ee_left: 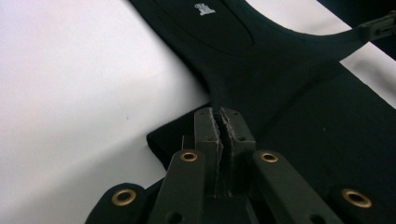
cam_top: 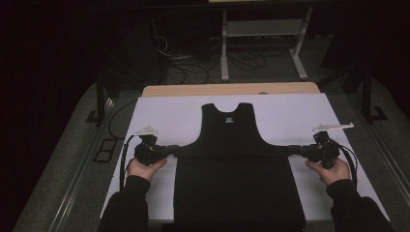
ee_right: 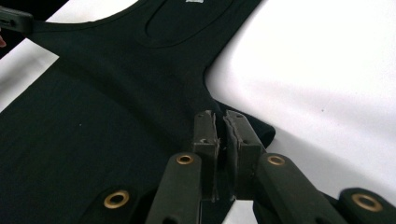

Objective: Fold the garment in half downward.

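A black sleeveless top (cam_top: 237,159) lies flat on a white board (cam_top: 169,113), neck toward the far side, with a small white label under the neckline. My left gripper (cam_top: 173,150) is shut on the garment's left underarm corner, and the cloth is pinched between its pads (ee_left: 219,114). At the right underarm corner my right gripper (cam_top: 292,150) is shut on the fabric in the same way (ee_right: 219,115). The cloth (ee_left: 289,93) runs taut between the two grips. The lower body of the top (ee_right: 107,107) spreads toward the near edge.
The white board rests on a wooden tabletop (cam_top: 193,90) whose far edge shows. Beyond it stand a white metal frame (cam_top: 261,29) and loose cables on a dark floor. Bare white surface lies to either side of the garment.
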`<control>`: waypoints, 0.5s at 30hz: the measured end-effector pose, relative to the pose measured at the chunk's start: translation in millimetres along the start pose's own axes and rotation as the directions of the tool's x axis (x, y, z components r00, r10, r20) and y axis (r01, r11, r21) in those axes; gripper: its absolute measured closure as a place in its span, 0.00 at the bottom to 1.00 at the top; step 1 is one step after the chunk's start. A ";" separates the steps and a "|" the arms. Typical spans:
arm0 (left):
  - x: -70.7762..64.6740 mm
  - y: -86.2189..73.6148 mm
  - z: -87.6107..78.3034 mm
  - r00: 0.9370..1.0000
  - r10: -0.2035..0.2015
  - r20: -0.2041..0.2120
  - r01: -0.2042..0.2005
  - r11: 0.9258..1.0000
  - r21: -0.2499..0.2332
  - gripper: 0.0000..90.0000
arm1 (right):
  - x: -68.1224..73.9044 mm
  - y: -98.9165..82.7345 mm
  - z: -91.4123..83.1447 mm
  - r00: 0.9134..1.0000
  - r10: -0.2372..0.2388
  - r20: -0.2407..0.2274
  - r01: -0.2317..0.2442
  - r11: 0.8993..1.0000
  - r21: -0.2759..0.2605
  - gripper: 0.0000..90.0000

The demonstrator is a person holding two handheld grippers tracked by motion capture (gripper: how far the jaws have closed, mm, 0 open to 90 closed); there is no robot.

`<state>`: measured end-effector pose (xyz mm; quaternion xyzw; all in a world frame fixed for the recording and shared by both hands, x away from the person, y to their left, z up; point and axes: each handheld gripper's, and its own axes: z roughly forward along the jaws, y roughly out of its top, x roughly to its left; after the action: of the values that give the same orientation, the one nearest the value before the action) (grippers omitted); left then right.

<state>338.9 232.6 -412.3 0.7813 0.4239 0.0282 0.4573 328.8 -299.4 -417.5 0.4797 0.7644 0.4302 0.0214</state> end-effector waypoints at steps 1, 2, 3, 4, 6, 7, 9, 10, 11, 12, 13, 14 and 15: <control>-0.6 -0.5 -0.5 1.000 0.000 0.000 0.000 1.000 0.001 0.95 | 0.0 -0.6 0.0 1.000 0.000 -0.001 0.000 1.000 -0.001 0.91; -1.4 -1.1 -0.9 1.000 -0.003 0.005 0.003 1.000 -0.003 0.95 | 0.0 -1.2 -0.1 1.000 0.000 -0.002 0.000 1.000 0.000 0.91; -1.8 -1.5 -1.3 1.000 0.001 0.009 -0.001 1.000 -0.001 0.95 | 0.4 -1.9 -0.2 1.000 0.003 -0.002 -0.003 1.000 0.001 0.91; -2.4 -2.2 -1.3 1.000 0.000 0.012 0.000 1.000 0.000 0.95 | 0.8 -3.1 -0.4 1.000 0.006 -0.002 -0.006 1.000 0.003 0.91; -3.0 -3.5 -1.4 1.000 0.003 0.019 -0.004 1.000 0.015 0.95 | 0.8 -5.3 0.8 1.000 -0.001 -0.001 0.001 1.000 0.017 0.91; -3.0 -4.2 -1.6 1.000 0.006 0.021 -0.006 1.000 0.019 0.95 | 1.4 -6.4 1.0 1.000 0.007 0.001 -0.007 1.000 0.026 0.91; -2.7 -5.6 -2.0 1.000 0.006 0.021 -0.006 1.000 0.023 0.95 | 1.8 -8.3 1.5 1.000 0.002 -0.001 -0.002 0.999 0.037 0.91; -2.8 -6.1 -2.2 1.000 0.002 0.022 -0.003 1.000 0.025 0.95 | 2.3 -9.1 1.5 1.000 0.007 -0.003 -0.006 0.999 0.039 0.91; -2.8 -6.8 -2.3 1.000 0.003 0.023 -0.004 1.000 0.025 0.95 | 2.4 -9.8 1.5 1.000 0.006 -0.003 -0.006 0.999 0.040 0.91; -3.1 -7.4 -2.3 1.000 0.003 0.022 -0.004 1.000 0.029 0.95 | 2.5 -10.6 1.5 1.000 0.009 -0.006 -0.009 0.999 0.041 0.91; -3.4 -8.1 -2.2 1.000 0.002 0.022 -0.002 0.999 0.033 0.95 | 2.6 -11.3 1.5 1.000 0.011 -0.007 -0.010 0.999 0.046 0.91; -3.5 -8.8 -2.0 1.000 0.004 0.021 -0.005 0.999 0.035 0.95 | 2.9 -11.8 1.7 1.000 0.010 -0.006 -0.009 0.999 0.049 0.91; -3.8 -9.2 -1.9 1.000 0.003 0.023 -0.004 0.999 0.039 0.95 | 3.3 -12.4 1.9 1.000 0.008 -0.005 -0.008 0.999 0.051 0.91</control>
<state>329.8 233.4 -416.7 0.7911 0.4177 0.0119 0.4467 319.0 -297.8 -425.8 0.4822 0.7733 0.4118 0.0054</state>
